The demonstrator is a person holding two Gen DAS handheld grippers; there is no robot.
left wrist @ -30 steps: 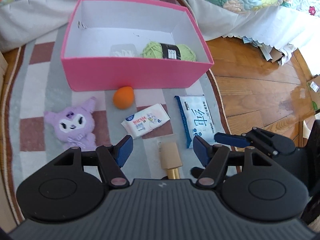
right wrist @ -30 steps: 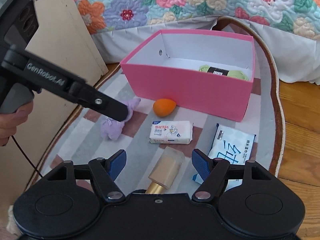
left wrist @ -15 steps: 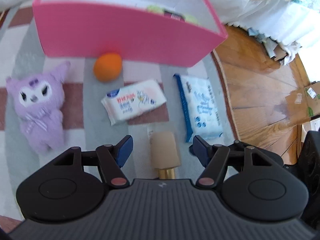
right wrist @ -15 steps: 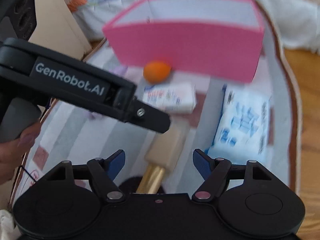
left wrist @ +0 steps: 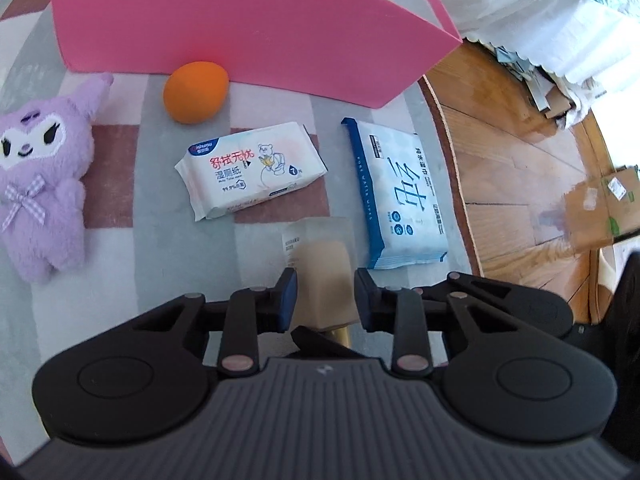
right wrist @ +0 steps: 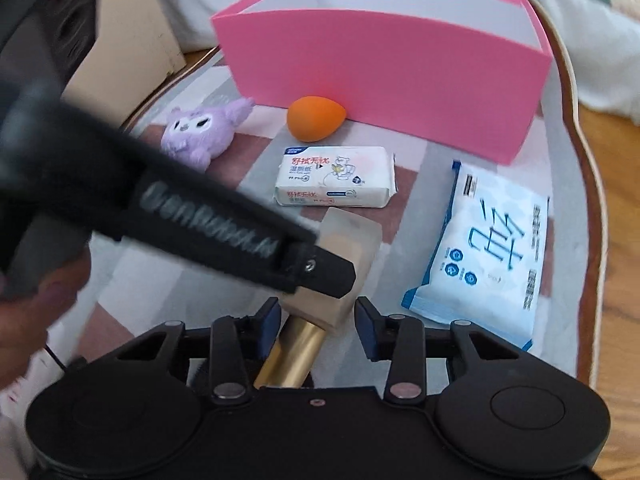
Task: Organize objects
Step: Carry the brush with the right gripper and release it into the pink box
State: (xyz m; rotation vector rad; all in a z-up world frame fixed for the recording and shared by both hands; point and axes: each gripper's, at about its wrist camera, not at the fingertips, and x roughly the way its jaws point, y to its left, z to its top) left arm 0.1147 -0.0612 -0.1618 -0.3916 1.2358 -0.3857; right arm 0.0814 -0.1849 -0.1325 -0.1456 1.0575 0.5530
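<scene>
Striped rug (left wrist: 132,240) over wood floor (left wrist: 520,168), bed skirt behind. Left to right on the rug: purple plush toy (left wrist: 36,176), orange egg-shaped sponge (left wrist: 195,92) just beside the front wall of the pink box (left wrist: 240,28), white wipes pack (left wrist: 250,170), beige bottle with gold cap (left wrist: 324,276), blue wipes pack (left wrist: 400,196) near the rug's edge.

Left gripper (left wrist: 325,300): jaws have just been closing and now stand narrow, one blue pad on each side of the bottle's beige body. Pads look pressed against it, though the fisheye view makes contact hard to confirm. Gripper angles steeply down at the rug.

Right gripper (right wrist: 316,326): jaws have also just been closing, now straddling the same bottle at the join of beige body and gold cap. Left pad is at the bottle; right pad shows a small gap, so no firm grip. Left gripper's black finger crosses above the bottle in this view; a hand (right wrist: 36,320) grips its handle at the left edge.
</scene>
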